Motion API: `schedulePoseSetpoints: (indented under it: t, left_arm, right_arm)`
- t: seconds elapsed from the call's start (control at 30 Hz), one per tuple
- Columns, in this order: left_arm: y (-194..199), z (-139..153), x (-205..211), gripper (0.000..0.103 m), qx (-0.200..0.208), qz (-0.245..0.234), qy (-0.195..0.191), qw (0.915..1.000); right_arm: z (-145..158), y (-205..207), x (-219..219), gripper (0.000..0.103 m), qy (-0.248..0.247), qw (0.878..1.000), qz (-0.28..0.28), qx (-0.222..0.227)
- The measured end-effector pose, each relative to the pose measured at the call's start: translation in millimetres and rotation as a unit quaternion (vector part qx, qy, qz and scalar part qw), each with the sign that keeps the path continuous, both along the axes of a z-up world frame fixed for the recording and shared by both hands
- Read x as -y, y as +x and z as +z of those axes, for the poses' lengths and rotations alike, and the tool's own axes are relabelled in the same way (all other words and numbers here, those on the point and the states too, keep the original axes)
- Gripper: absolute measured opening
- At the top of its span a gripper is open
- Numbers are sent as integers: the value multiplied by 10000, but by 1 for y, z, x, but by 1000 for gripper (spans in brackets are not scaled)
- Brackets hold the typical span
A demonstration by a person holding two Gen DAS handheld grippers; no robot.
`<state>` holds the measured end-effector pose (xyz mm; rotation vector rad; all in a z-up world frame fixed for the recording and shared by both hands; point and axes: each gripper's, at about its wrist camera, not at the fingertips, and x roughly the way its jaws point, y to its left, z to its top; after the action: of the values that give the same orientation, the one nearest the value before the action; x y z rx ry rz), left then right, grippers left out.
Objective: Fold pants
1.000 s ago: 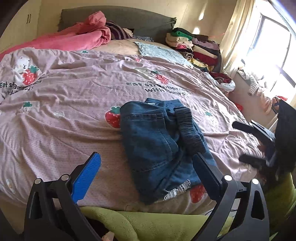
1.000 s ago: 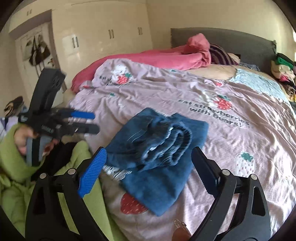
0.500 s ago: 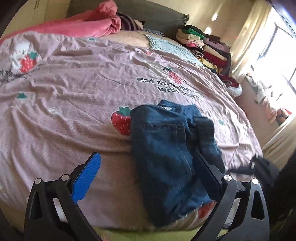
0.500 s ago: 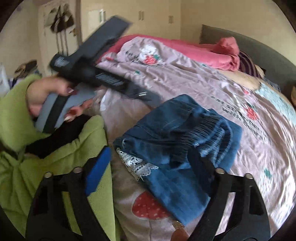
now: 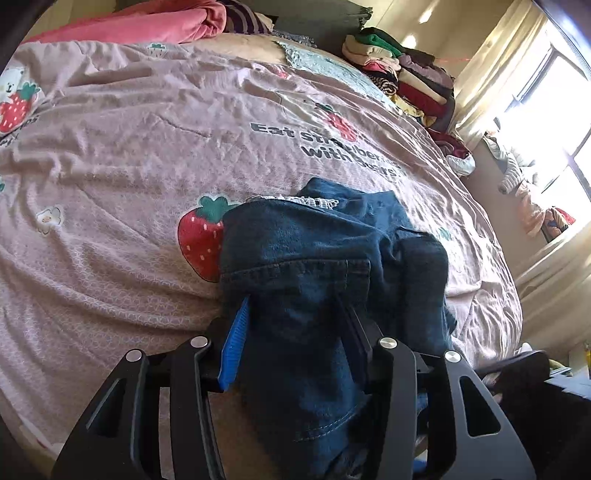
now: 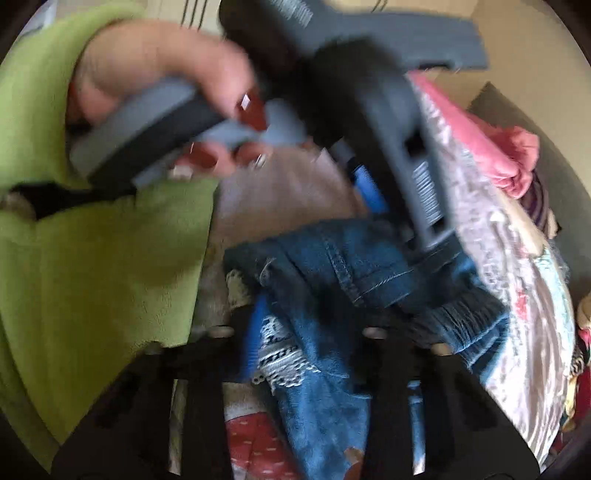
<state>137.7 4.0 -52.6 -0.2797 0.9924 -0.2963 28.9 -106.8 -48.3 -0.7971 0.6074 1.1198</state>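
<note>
The folded blue denim pants point(image 5: 325, 266) lie on the pink strawberry bedspread point(image 5: 129, 155) near the bed's front edge. My left gripper point(image 5: 295, 325) is shut on the near end of the pants, denim bunched between its blue pad and black finger. In the blurred right wrist view, my right gripper point(image 6: 314, 332) is shut on the pants point(image 6: 332, 369) at the lace-trimmed hem. The left gripper's body point(image 6: 388, 110) and the hand holding it fill the top of that view, right above the pants.
A pink blanket point(image 5: 140, 22) lies by the headboard. A stack of folded clothes point(image 5: 402, 77) stands at the bed's far right corner. A window point(image 5: 546, 122) with curtains is at the right. A green sleeve point(image 6: 92, 240) fills the left of the right wrist view.
Both grippers moved in from the bed's edge and closed on the near end of the folded pants. They were open and clear of the pants before.
</note>
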Motion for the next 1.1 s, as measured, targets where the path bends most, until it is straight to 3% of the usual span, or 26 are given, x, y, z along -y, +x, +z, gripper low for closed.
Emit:
schedulePoseSetpoints:
  t: [0.07, 0.13, 0.23, 0.37, 0.47, 0.57, 0.67, 0.77, 1.07, 1.1]
  left_arm:
    - [-2, 1, 1, 49, 30, -21, 22, 10000]
    - [-3, 1, 1, 49, 45, -26, 25, 10000]
    - [-3, 0, 3, 54, 74, 5, -35, 10000]
    - [-11, 1, 9, 55, 171, -57, 187, 9997]
    - [-17, 2, 8, 72, 171, -43, 231, 9996]
    - [-25, 2, 7, 73, 222, -28, 272, 9994]
    - [-32, 5, 7, 76, 264, -49, 305, 9992]
    - [-38, 11, 7, 77, 344, -53, 329, 9989]
    - [-52, 31, -2, 85, 537, 103, 272, 9981]
    - [-53, 33, -1, 90, 550, 113, 277, 9980]
  right_arm:
    - [13, -9, 11, 4, 154, 9992, 255, -282]
    - [17, -21, 20, 4, 198, 9988, 384, -228]
    - [-6, -16, 22, 4, -102, 9997, 30, -225]
    - [-8, -11, 33, 8, 292, 9970, -261, -665]
    - [1, -12, 44, 10, 473, 9942, -410, -875]
    - [15, -12, 61, 22, 734, 9907, -542, -1008]
    - [29, -13, 78, 24, 905, 9883, -776, -950]
    - [42, -13, 95, 32, 1109, 9835, -1087, -928]
    - [69, -12, 93, 50, 1666, 9723, -1383, -880]
    - [68, -12, 92, 52, 1712, 9716, -1386, -863]
